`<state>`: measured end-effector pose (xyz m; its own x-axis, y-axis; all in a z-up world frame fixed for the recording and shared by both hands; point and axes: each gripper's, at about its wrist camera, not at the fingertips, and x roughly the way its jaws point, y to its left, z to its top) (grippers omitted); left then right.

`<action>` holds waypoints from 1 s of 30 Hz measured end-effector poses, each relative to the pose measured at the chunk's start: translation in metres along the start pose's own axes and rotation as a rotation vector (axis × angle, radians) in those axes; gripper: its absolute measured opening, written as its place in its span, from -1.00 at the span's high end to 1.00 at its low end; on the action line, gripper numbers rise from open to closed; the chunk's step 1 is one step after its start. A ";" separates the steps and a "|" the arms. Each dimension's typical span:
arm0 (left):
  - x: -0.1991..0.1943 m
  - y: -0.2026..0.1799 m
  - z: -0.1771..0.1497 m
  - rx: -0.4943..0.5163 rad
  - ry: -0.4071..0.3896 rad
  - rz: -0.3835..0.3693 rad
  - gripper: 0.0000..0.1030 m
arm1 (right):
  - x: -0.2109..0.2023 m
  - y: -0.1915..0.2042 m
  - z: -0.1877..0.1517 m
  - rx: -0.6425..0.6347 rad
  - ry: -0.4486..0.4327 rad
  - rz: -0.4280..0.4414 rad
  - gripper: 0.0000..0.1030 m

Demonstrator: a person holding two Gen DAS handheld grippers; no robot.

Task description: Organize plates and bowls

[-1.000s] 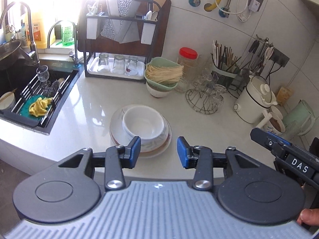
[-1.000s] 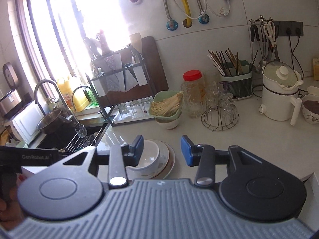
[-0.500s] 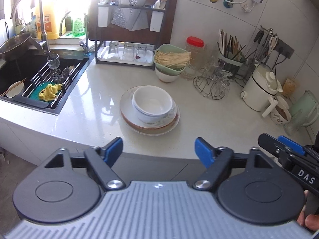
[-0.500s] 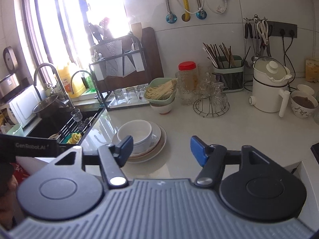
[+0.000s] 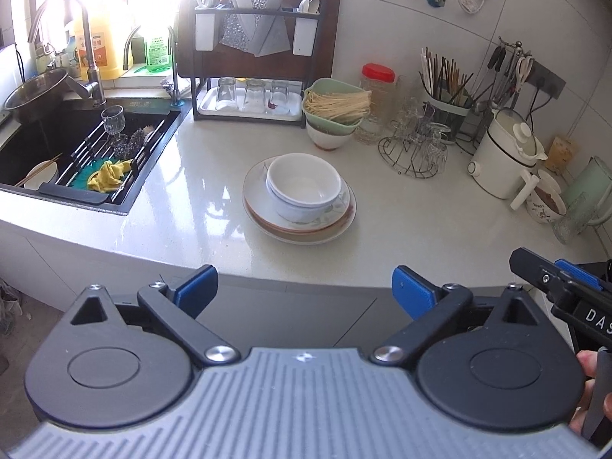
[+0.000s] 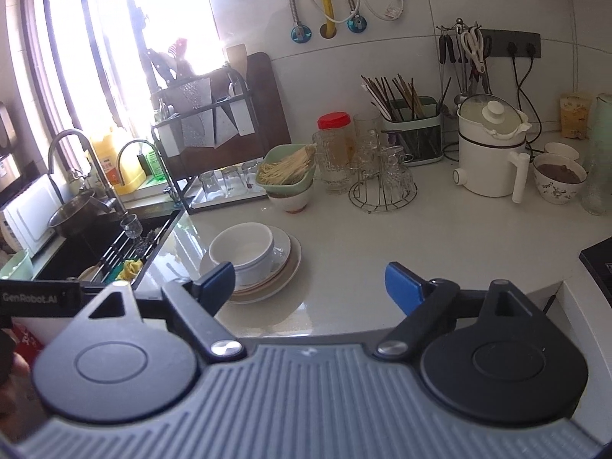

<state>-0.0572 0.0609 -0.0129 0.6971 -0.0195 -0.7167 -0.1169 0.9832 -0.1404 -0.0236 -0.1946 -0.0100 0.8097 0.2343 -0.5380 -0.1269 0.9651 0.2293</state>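
1. Both grippers are sitting farther back from the counter than a second ago, and their blue pads, then close together, are now spread wide; the stacked dishes are lying where they were.
2. At far left, a black sink [image 5: 57, 145] is holding a wire rack with a stemmed glass [image 5: 113, 124] standing upright and a yellow cloth [image 5: 109, 174] lying at its near end.
3. Beyond the sink's right corner, a black dish rack [image 5: 264, 57] is standing against the wall, with upturned glasses lining its bottom tray.
4. The left gripper [image 5: 304, 292] is hovering off the counter's near edge, jaws gaping wide and gripping nothing.
5. Mid-counter, two nested white bowls [image 5: 304, 187] are sitting on a stack of plates [image 5: 325, 229], well apart from both grippers.
6. Just behind them, a green bowl of noodles [image 5: 336, 105] is resting on another bowl.
7. The right gripper [image 6: 310, 287] is also hanging wide apart and empty, its left pad overlapping the plates in the right wrist view, though whether it is touching them is unclear.
8. Farther right, a wire glass stand [image 5: 415, 147], a chopstick holder [image 5: 445, 109] and a white electric pot [image 5: 505, 157] are standing along the counter [image 5: 420, 237].
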 end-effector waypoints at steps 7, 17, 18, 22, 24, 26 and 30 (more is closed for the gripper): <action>-0.013 0.006 -0.007 -0.008 -0.008 0.000 -0.94 | -0.010 0.005 -0.006 0.007 -0.009 0.002 -0.69; -0.023 0.013 -0.021 -0.022 0.008 -0.005 -0.94 | -0.014 0.013 -0.019 0.010 0.025 0.014 -0.69; -0.023 0.013 -0.022 -0.022 0.007 -0.006 -0.94 | -0.015 0.014 -0.019 0.005 0.026 0.015 -0.69; -0.021 0.014 -0.022 -0.024 0.011 0.002 -0.94 | -0.015 0.015 -0.020 0.008 0.029 0.017 -0.69; -0.020 0.015 -0.022 -0.031 0.017 0.004 -0.94 | -0.015 0.014 -0.019 0.009 0.028 0.014 -0.69; -0.019 0.015 -0.024 -0.033 0.018 0.005 -0.94 | -0.015 0.013 -0.019 0.012 0.030 0.015 -0.69; -0.017 0.014 -0.025 -0.040 0.025 0.000 -0.94 | -0.015 0.011 -0.017 0.032 0.042 0.022 -0.69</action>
<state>-0.0886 0.0705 -0.0195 0.6796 -0.0249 -0.7332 -0.1449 0.9752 -0.1675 -0.0471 -0.1853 -0.0128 0.7822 0.2607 -0.5659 -0.1254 0.9555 0.2669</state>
